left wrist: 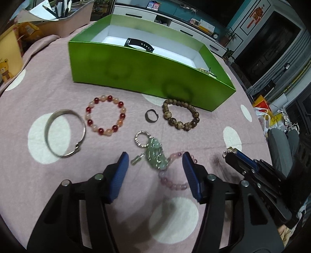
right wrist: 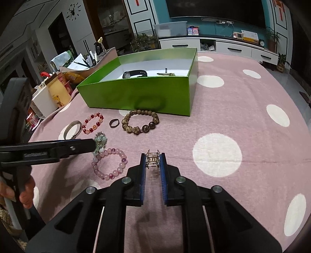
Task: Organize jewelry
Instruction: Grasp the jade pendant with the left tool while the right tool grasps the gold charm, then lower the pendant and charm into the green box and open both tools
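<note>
My left gripper (left wrist: pixel 155 161) is open, its fingers on either side of a green jade charm with a silver ring (left wrist: pixel 154 153), which lies partly on a pink bead bracelet (left wrist: pixel 173 182). My right gripper (right wrist: pixel 153 160) is shut on a small silver metal piece (right wrist: pixel 153 159), held just above the cloth. A silver bangle (left wrist: pixel 64 133), a red and pink bead bracelet (left wrist: pixel 106 115), a dark ring (left wrist: pixel 151 116) and a brown bead bracelet (left wrist: pixel 181 114) lie before the green box (left wrist: pixel 147 74). The box holds a black band (left wrist: pixel 139 44).
The table has a pink cloth with white dots (right wrist: pixel 233 120). A pen holder with papers (left wrist: pixel 58 13) and a yellow box with a bear (left wrist: pixel 7 56) stand at the far left. A TV cabinet (right wrist: pixel 223 46) is behind the table.
</note>
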